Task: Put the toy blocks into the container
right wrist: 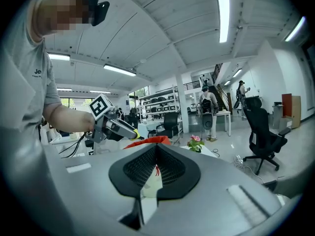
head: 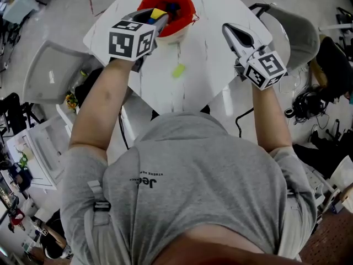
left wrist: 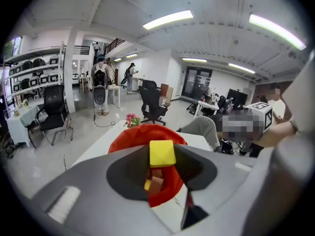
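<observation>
The white table bears the red container, just beneath and ahead of the left gripper, whose jaws clamp a yellow block at their tips; the right gripper has its jaws pressed together, empty, and a green block lies behind both.

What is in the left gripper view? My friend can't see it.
Two grey jaws pinch a yellow block just over a red container on a white table. More blocks lie inside it, and an office with black chairs is behind.
</observation>
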`<state>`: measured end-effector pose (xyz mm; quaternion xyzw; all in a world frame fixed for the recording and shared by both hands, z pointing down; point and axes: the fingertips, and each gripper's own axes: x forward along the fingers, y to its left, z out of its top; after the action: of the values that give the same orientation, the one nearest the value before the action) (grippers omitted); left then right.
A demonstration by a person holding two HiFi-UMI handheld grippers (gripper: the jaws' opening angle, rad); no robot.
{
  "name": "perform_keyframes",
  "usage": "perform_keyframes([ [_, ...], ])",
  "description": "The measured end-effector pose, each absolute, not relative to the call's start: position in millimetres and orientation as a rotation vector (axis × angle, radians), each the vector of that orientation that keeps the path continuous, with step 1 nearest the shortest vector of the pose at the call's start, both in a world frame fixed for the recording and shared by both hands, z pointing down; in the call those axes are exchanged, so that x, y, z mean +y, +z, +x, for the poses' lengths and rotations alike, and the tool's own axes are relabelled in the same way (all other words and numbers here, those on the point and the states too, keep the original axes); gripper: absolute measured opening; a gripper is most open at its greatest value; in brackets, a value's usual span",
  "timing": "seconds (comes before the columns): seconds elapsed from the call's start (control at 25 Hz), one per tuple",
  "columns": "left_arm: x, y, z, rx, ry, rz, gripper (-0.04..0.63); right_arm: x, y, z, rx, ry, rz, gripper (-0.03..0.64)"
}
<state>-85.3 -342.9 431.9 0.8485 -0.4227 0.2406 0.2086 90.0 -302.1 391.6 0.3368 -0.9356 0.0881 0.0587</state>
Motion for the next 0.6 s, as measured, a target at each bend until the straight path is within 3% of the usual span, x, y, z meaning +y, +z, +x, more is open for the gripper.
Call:
perform_keyframes([
  [0.48, -386.6, 465.0, -77.9, -1.205, 0.730, 2.323, 0.204, -309.7, 392.8, 107.0, -2.819, 0.268, 1.059, 0.003],
  [0.52, -388.2, 465.5, -76.4, -1.198, 0.723, 2.326, 0.218, -309.4, 393.0, 107.9, -2.818, 0.269, 1.061, 0.003],
  [0.6, -391.4, 462.8, -74.4, -1.197, 0.698, 2.336, 0.310, -309.0, 393.4, 110.2, -2.817, 0.272, 1.066, 0.003],
])
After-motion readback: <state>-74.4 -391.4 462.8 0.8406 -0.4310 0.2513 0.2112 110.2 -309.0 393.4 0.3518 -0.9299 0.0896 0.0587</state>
